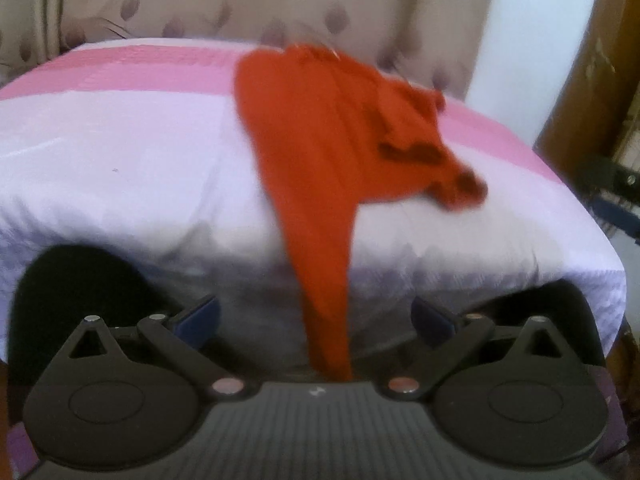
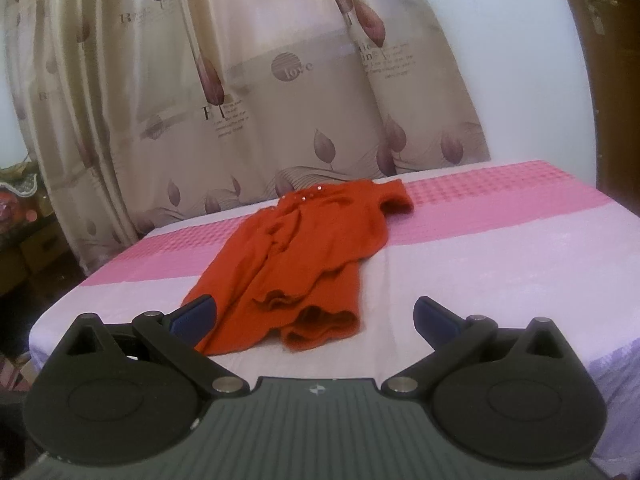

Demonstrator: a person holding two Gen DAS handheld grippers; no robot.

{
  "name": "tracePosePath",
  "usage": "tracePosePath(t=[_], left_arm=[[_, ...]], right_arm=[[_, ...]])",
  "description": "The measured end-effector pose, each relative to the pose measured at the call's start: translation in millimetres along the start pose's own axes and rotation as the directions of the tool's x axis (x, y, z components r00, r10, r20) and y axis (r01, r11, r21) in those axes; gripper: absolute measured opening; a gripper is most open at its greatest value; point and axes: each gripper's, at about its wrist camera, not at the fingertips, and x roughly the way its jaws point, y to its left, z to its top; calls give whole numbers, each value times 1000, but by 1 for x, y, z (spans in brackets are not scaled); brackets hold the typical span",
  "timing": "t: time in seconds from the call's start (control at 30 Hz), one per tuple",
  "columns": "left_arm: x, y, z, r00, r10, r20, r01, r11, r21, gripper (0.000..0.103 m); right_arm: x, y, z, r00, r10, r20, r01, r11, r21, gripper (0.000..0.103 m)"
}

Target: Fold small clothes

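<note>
A small orange-red garment [image 1: 320,128] lies crumpled on a bed with a pink and lilac cover [image 1: 120,140]. One long part of it hangs over the bed's near edge and runs down between the fingers of my left gripper [image 1: 316,316], which stands open below that edge. In the right wrist view the same garment [image 2: 304,248] lies with its beaded neckline at the far end and its hem toward me. My right gripper [image 2: 316,316] is open just above the near edge of the bed [image 2: 500,272], with the hem between its blue pads [image 2: 196,316], untouched.
A beige curtain [image 2: 240,80] with a leaf print hangs behind the bed. A white wall [image 2: 520,60] and a brown door [image 2: 616,80] stand at the right. Boxes and clutter [image 2: 24,220] sit at the far left. A dark shape [image 1: 80,292] shows low left.
</note>
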Motion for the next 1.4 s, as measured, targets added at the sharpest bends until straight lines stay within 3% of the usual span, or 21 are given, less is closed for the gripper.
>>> tracePosePath(t=[0.03, 0.1, 0.17, 0.23, 0.33, 0.43, 0.53, 0.6, 0.67, 0.73, 0.87, 0.9, 0.97, 1.07, 1.13, 1.2, 1.3, 1.4], left_arm=[[4, -1, -1, 1000, -5, 1, 5, 1000, 9, 102], [14, -1, -3, 1000, -20, -12, 20, 999, 30, 82], [26, -5, -2, 998, -18, -55, 22, 997, 71, 31], [37, -3, -2, 994, 19, -112, -10, 997, 82, 9], [27, 2, -1, 995, 24, -95, -18, 998, 65, 8], [-7, 12, 15, 999, 51, 2, -51, 997, 56, 8], [-42, 44, 50, 987, 113, 115, -109, 993, -37, 8], [-63, 74, 74, 967, 182, 180, -160, 978, -133, 8], [-83, 107, 91, 934, 273, 228, -222, 948, -227, 8], [-93, 138, 101, 900, 363, 244, -286, 911, -298, 8], [-89, 176, 100, 849, 470, 242, -375, 858, -350, 8], [-87, 183, 102, 855, 465, 230, -367, 855, -365, 8], [-85, 192, 94, 892, 399, 210, -290, 864, -412, 9], [-88, 193, 79, 925, 317, 207, -205, 879, -430, 13], [-85, 189, 71, 951, 248, 184, -147, 889, -434, 13], [-75, 190, 69, 974, 160, 161, -68, 881, -468, 13], [-57, 190, 66, 985, 88, 145, 0, 853, -521, 13], [-33, 196, 68, 988, 118, 100, -36, 806, -591, 13]], right_arm=[[-2, 0, 0, 1000, -4, 2, 4, 1000, -2, 103], [-3, -3, 0, 1000, -12, 1, 12, 1000, 5, 103], [-3, -6, -1, 1000, -16, -6, 16, 1000, 22, 103], [-1, -10, -1, 1000, -19, -21, 19, 999, 39, 103], [0, -11, -2, 999, -20, -35, 22, 999, 50, 103], [0, -9, -1, 999, -30, -23, 31, 999, 31, 103], [4, -9, 1, 999, -30, -31, 31, 999, 32, 103], [7, -8, 1, 999, -28, -39, 29, 999, 37, 103], [9, -6, -1, 999, -20, -45, 21, 999, 34, 103], [11, -4, -2, 999, -15, -53, 16, 1000, 26, 103], [15, -2, -3, 998, -10, -67, 11, 1000, 16, 103], [16, -1, -3, 997, -11, -70, 12, 1000, 15, 103], [17, 0, -2, 997, -16, -73, 16, 1000, 9, 103], [20, 0, -2, 997, -19, -78, 20, 1000, 9, 103], [24, 2, -2, 996, -16, -90, 17, 1000, 9, 103], [28, 6, -3, 995, -8, -100, 7, 1000, -3, 103], [35, 14, -7, 993, 0, -119, -3, 1000, -27, 103], [42, 17, -10, 990, 11, -144, -15, 1000, -27, 103]])
